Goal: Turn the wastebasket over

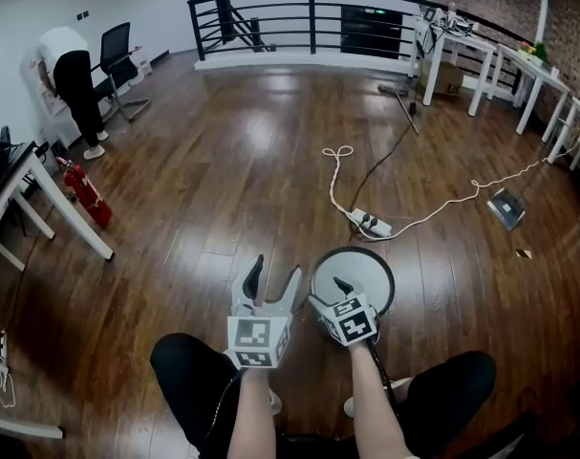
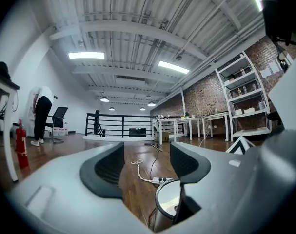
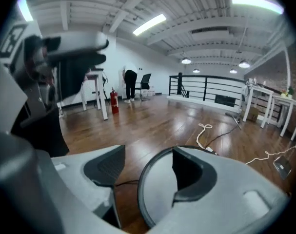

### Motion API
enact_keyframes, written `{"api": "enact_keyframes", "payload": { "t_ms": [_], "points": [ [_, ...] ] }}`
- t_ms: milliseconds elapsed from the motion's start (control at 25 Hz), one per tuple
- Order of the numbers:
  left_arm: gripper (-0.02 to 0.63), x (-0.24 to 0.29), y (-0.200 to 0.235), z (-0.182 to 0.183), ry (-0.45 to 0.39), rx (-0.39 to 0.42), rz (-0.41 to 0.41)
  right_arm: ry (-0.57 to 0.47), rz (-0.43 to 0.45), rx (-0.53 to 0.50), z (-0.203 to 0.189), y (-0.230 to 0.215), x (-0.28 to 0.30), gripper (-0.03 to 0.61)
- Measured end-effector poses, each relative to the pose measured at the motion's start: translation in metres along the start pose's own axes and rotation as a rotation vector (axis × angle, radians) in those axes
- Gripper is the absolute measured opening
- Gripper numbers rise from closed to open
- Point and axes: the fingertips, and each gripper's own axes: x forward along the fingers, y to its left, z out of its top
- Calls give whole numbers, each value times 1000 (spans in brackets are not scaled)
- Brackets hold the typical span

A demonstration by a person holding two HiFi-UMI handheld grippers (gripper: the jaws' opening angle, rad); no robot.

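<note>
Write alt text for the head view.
Seen from above, the right gripper reaches over the rim of a round wastebasket on a wood floor, jaws open. The left gripper hangs beside it, open and empty. A power strip lies beyond.

We're scanning every surface and we can read no words or numbers, only black-and-white square markers on the left gripper [image 1: 277, 268] and right gripper [image 1: 328, 293], patterns without letters.

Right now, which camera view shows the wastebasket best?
The head view: the wastebasket shows nearly whole, from above. The right gripper view crops it between the jaws; the left gripper view shows only a slice.
</note>
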Motion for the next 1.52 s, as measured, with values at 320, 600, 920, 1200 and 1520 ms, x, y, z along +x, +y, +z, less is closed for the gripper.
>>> {"api": "enact_keyframes", "payload": {
  "t_ms": [320, 600, 920, 1200, 1520],
  "points": [
    [318, 13, 25, -26, 60, -60, 30, 249, -6, -72, -49, 3, 87, 279],
    [318, 10, 44, -23, 47, -74, 63, 321, -119, -201, -56, -5, 111, 213],
    [311, 6, 45, -25, 47, -82, 78, 275, -215, -165, -60, -6, 105, 126],
    [301, 7, 39, -34, 51, -124, 74, 209, -188, -76, -65, -4, 81, 86],
    [296, 7, 32, -41, 56, -148, 72, 74, -89, 39, -35, -15, 41, 75]
  ]
}}
